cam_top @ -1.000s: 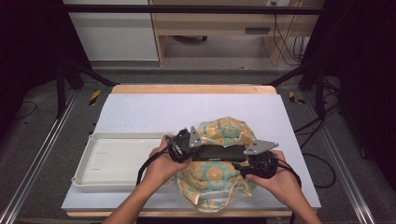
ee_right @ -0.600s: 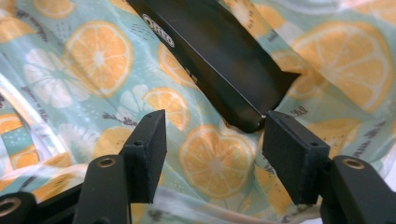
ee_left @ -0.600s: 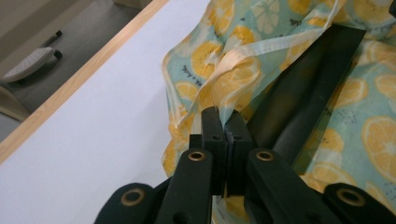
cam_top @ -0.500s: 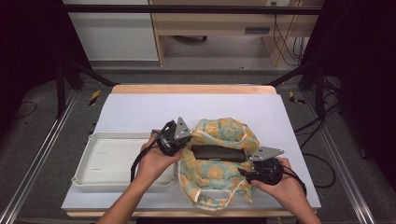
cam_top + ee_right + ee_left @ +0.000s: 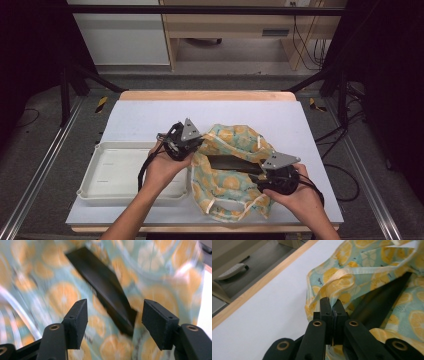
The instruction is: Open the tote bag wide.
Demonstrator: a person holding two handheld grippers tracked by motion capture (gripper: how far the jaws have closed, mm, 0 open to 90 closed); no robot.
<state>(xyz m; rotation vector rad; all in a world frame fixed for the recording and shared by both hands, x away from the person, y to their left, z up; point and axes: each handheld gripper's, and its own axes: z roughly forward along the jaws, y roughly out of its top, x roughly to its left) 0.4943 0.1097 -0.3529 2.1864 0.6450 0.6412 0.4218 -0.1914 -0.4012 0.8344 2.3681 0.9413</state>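
A cloth bag [image 5: 235, 142] printed with yellow citrus slices on teal lies on the white table top. My left gripper [image 5: 194, 150] is shut on the bag's rim at its left side and holds that rim raised. In the left gripper view the jaws [image 5: 332, 304] pinch a fold of the cloth bag [image 5: 352, 280]. A long flat black box [image 5: 235, 164] lies in the bag's open mouth. My right gripper [image 5: 258, 177] is at the box's right end, open. In the right gripper view the black box [image 5: 105, 290] lies ahead of the right gripper [image 5: 115, 313], its end low between the spread jaws, and the pads are off it.
A shallow white tray [image 5: 115, 172] stands left of the bag, under my left forearm. The table's wooden far edge [image 5: 205, 95] runs along the back, with bare white surface [image 5: 150, 120] behind the bag. Metal rails and cables lie on the floor at both sides.
My left gripper has moved left and up with the bag's rim, pulling the mouth wider. More of the black box shows now. The right gripper has hardly moved.
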